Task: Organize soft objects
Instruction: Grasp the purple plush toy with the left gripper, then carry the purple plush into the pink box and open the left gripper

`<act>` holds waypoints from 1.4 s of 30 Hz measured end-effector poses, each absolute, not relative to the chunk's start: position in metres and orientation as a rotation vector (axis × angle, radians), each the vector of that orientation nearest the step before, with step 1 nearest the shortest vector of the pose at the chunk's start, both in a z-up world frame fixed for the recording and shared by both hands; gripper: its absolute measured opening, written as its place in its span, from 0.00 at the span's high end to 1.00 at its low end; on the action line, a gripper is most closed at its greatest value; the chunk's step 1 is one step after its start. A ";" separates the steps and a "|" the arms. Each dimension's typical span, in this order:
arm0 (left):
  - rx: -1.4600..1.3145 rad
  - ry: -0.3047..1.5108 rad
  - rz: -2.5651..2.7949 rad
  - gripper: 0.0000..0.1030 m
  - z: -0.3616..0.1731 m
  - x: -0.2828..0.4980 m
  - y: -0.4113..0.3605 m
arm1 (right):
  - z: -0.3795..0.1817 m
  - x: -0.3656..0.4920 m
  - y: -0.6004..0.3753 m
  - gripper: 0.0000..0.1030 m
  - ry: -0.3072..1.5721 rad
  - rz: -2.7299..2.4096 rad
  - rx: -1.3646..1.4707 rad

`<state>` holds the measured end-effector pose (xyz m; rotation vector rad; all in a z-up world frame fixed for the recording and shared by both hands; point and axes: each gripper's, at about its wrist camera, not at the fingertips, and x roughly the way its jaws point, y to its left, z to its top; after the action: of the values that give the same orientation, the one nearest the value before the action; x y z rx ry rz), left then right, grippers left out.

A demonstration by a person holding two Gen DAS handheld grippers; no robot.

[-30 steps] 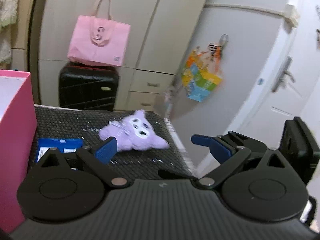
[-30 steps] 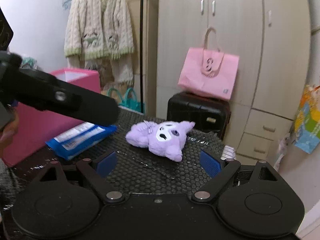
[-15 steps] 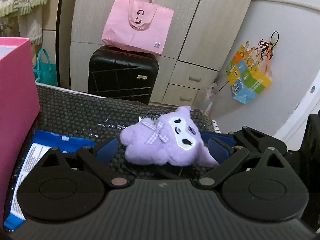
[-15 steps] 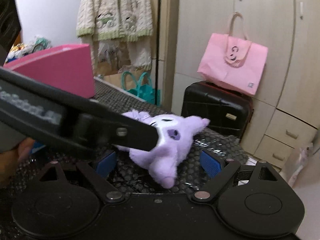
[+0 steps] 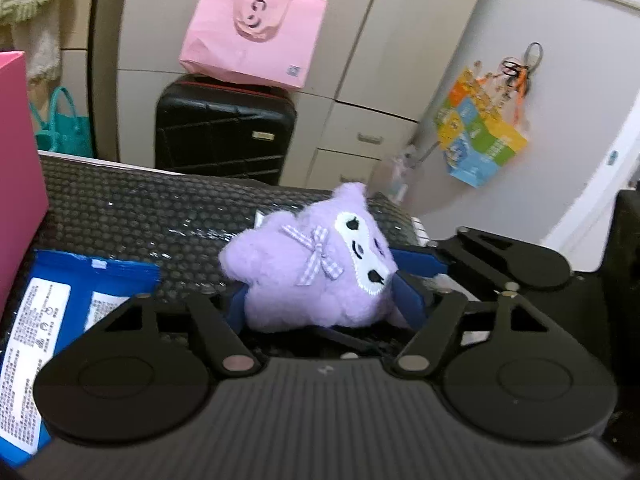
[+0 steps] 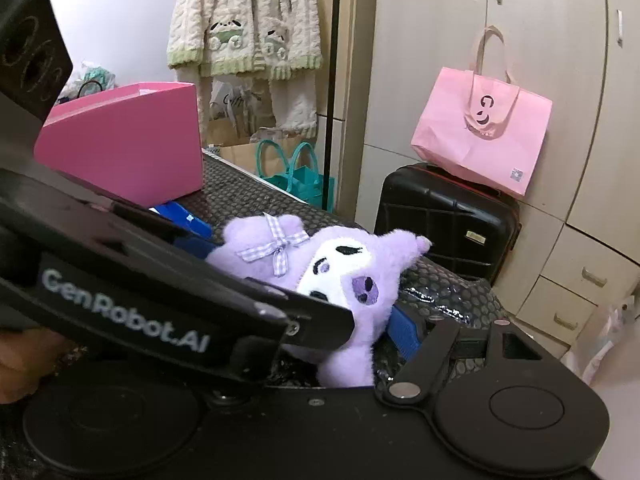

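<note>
Worktop (image 5: 120, 208) covered in black bubble-textured sheet, shiny in spots. Left to right in left wrist view: pink box (image 5: 18, 168) at the edge, blue packet (image 5: 48, 320) with small white-label print, too small to read, purple plush toy (image 5: 316, 276) lying on the sheet near the worktop's right edge. Behind: teal bag (image 5: 64, 128) on the floor, black suitcase (image 5: 224, 132) with pink tote bag (image 5: 252, 28) on top, beige cabinets (image 5: 360, 80), colourful bag (image 5: 480, 136) hanging by the white door.

Left gripper (image 5: 324, 304) has just been closing; blue pads press the plush from both sides. Right gripper (image 6: 304, 320) also just closing: right blue pad touches the plush by its face, left pad hidden behind the other tool, so grip can't be confirmed.

Writing: "GenRobot.AI" on the left gripper's body, seen only in right wrist view. That view alone shows the cream knit cardigan (image 6: 244, 20) hanging up; the colourful bag shows only in the left view.
</note>
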<state>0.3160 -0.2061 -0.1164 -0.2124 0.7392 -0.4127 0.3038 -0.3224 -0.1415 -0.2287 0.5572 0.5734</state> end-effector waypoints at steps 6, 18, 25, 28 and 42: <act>-0.209 0.750 -0.449 0.34 -0.106 0.298 -0.204 | -0.133 0.286 -0.323 0.29 0.550 0.555 -0.214; -0.181 0.752 -0.529 0.34 -0.080 0.233 -0.188 | -0.111 0.216 -0.311 0.29 0.540 0.494 -0.144; -0.138 0.744 -0.589 0.34 -0.067 0.190 -0.169 | -0.103 0.169 -0.296 0.29 0.520 0.463 -0.105; -0.119 0.740 -0.610 0.34 -0.061 0.174 -0.160 | -0.099 0.150 -0.287 0.30 0.517 0.454 -0.104; -0.107 0.742 -0.684 0.34 -0.034 0.101 -0.100 | -0.071 0.074 -0.232 0.40 0.495 0.462 -0.131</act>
<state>0.1014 -0.1005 -0.0338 -0.1066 0.7420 -0.6840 0.0741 -0.2319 -0.0707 -0.1310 0.4949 0.4616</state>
